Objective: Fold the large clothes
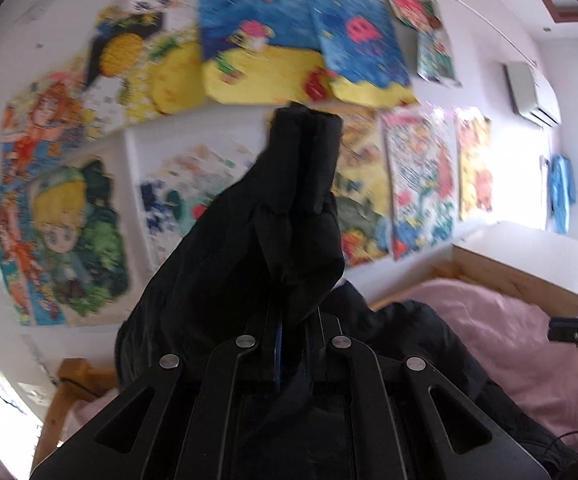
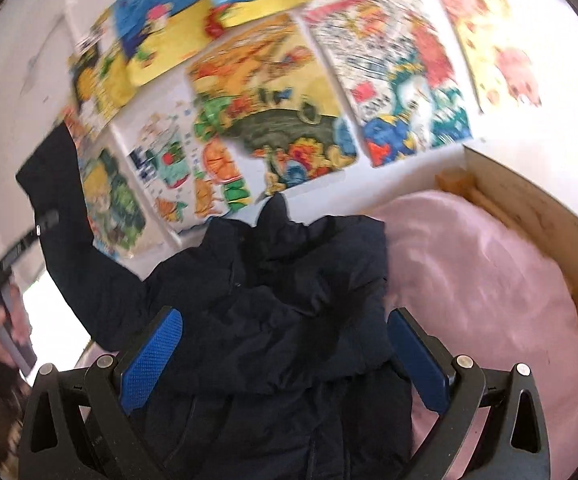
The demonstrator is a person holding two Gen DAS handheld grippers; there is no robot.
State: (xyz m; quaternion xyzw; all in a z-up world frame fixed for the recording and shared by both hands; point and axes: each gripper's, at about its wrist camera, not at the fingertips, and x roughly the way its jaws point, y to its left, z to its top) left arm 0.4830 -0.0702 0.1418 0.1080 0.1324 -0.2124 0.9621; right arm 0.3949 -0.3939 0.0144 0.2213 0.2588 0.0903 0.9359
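Two grippers are at work over a bed covered in pink bedding (image 2: 489,280). The left gripper (image 1: 291,344) has its jaws pressed almost fully together on a fold of the dark padded jacket (image 2: 281,300); in the left wrist view the pinched sleeve (image 1: 301,184) stands up from between the fingers, in front of the wall. The right gripper (image 2: 285,344) stands wide open, its blue pads (image 2: 151,352) spread to either side above the jacket, with nothing clamped between them.

The wooden bed frame (image 2: 529,216) encloses the pink bedding, and the bulk of the jacket lies bunched on it, against the wall side. From that heap one sleeve rises to the upper left of the right wrist view, where the left gripper holds it aloft.

A hand (image 2: 7,320) grips the left tool's handle at the left edge there. Colourful drawings (image 2: 273,112) cover the white wall behind, blurred in both views.
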